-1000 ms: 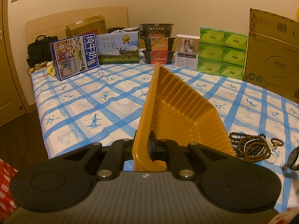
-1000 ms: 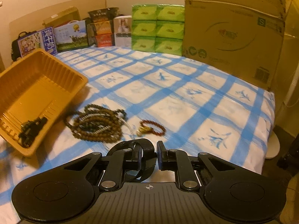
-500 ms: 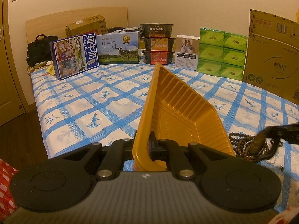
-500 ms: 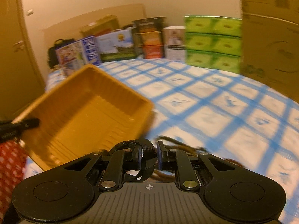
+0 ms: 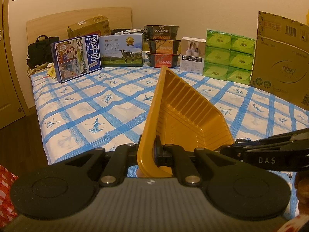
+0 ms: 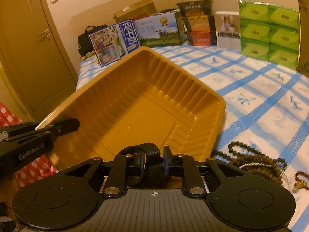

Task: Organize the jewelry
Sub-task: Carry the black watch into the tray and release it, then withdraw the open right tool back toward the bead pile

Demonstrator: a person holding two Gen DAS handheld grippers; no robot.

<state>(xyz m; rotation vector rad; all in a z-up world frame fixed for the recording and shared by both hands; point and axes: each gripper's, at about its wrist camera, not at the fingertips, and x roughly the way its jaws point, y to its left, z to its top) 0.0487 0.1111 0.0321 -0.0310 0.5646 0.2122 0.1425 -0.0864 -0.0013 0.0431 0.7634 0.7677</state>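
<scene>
My left gripper (image 5: 149, 152) is shut on the near rim of a yellow plastic tray (image 5: 185, 116) and holds it tilted on the bed; it also shows in the right wrist view (image 6: 63, 125). The tray (image 6: 139, 104) looks empty inside. My right gripper (image 6: 153, 163) is shut on a black strap-like band (image 6: 143, 149) and hovers over the tray's near edge. It also shows in the left wrist view (image 5: 231, 150). Brown bead bracelets (image 6: 255, 160) and a small red bracelet (image 6: 301, 176) lie on the bedsheet to the right of the tray.
Along the back of the blue-checked bed (image 5: 96, 104) stand milk cartons (image 5: 121, 50), stacked noodle bowls (image 5: 162, 46), green tissue packs (image 5: 229, 54) and a big cardboard box (image 5: 280, 58). A door (image 6: 38, 48) is at left, and a red checked bag (image 6: 34, 170) sits below the bed edge.
My right gripper has swung left with the black band, from above the bracelets to over the tray's near edge. The left gripper and tray have stayed put.
</scene>
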